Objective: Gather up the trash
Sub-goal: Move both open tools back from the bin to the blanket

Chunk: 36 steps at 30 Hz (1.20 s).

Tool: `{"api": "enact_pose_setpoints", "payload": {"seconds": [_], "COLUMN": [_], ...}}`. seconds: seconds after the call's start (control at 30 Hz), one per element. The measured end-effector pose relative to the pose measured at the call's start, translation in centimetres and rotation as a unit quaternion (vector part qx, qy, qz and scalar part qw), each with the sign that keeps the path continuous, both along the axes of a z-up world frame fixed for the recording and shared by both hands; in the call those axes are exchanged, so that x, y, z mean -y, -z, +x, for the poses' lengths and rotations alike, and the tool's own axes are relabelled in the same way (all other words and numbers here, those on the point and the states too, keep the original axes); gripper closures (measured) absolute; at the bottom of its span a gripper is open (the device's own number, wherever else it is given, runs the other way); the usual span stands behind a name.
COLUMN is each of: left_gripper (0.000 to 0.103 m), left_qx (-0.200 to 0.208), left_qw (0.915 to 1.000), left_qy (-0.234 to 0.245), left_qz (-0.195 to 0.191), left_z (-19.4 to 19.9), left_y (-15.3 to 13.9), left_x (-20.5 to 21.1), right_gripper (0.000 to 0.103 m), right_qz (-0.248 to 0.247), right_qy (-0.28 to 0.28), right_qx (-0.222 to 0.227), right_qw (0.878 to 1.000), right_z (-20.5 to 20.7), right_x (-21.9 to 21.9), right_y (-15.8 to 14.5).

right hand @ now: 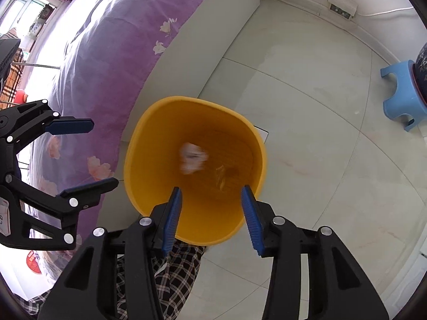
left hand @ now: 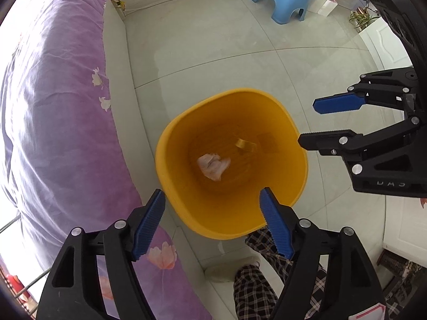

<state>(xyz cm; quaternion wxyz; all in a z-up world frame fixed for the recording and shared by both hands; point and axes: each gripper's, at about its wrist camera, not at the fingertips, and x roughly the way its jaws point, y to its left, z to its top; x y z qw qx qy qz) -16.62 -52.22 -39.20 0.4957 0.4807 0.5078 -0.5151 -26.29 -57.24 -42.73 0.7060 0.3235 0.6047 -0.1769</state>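
Note:
A yellow waste bin [left hand: 159, 160] [right hand: 128, 160] stands on the tiled floor beside the bed. A crumpled white paper [left hand: 213, 166] lies at its bottom, next to a small yellowish scrap [left hand: 245, 145]. In the right wrist view a white paper wad [right hand: 192, 158] inside the bin is blurred. My left gripper [left hand: 212, 194] [right hand: 104, 153] hangs open over the bin's near-left rim with nothing between its fingers. My right gripper [right hand: 210, 189] [left hand: 307, 122] is open above the bin's mouth, and its blue pads hold nothing.
A bed with a purple flowered quilt [left hand: 53, 106] runs along the bin's left. A blue stool [left hand: 283, 2] bearing a plant pot stands farther off, a white cabinet [left hand: 387, 45] at the right. A person's plaid trouser legs [left hand: 256, 288] are just behind the bin.

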Motion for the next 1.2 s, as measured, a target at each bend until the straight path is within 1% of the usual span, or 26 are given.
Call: {"api": "enact_pose_setpoints", "payload": {"seconds": [0.13, 0.3, 0.57, 0.73, 0.93, 1.07, 1.2], "left_gripper": [0.03, 0.03, 0.029, 0.029, 0.029, 0.029, 0.029], "left_qx": [0.0, 0.002, 0.003, -0.002, -0.005, 0.009, 0.024], "left_qw": [1.0, 0.9999, 0.999, 0.9966, 0.9894, 0.9813, 0.9717], "left_qy": [0.0, -0.008, -0.008, -0.012, -0.034, -0.068, -0.118], "left_qz": [-0.004, -0.014, -0.044, -0.081, -0.141, -0.18, -0.203], "left_z": [0.2, 0.6, 0.7, 0.6, 0.9, 1.6, 3.0], "left_y": [-0.4, -1.9, -6.8, -11.3, -18.1, -22.1, -24.8], "left_x": [0.0, -0.3, -1.9, -3.5, -7.1, -10.5, -14.8], "right_gripper": [0.056, 0.056, 0.056, 0.056, 0.056, 0.055, 0.056], "right_qz": [-0.001, -0.008, -0.023, -0.041, -0.08, -0.104, -0.12], "right_qy": [0.006, 0.002, 0.005, 0.004, -0.024, -0.043, -0.067], "right_qx": [0.0, 0.0, 0.02, 0.037, 0.063, 0.086, 0.117], "right_qw": [1.0, 1.0, 1.0, 0.999, 0.995, 0.99, 0.983], "right_z": [-0.6, -0.7, -0.5, -0.4, 0.3, 1.4, 3.0], "right_x": [0.2, -0.2, -1.7, -3.3, -6.3, -8.8, -11.5], "right_y": [-0.6, -2.0, -6.3, -10.2, -16.6, -20.8, -24.7]}}
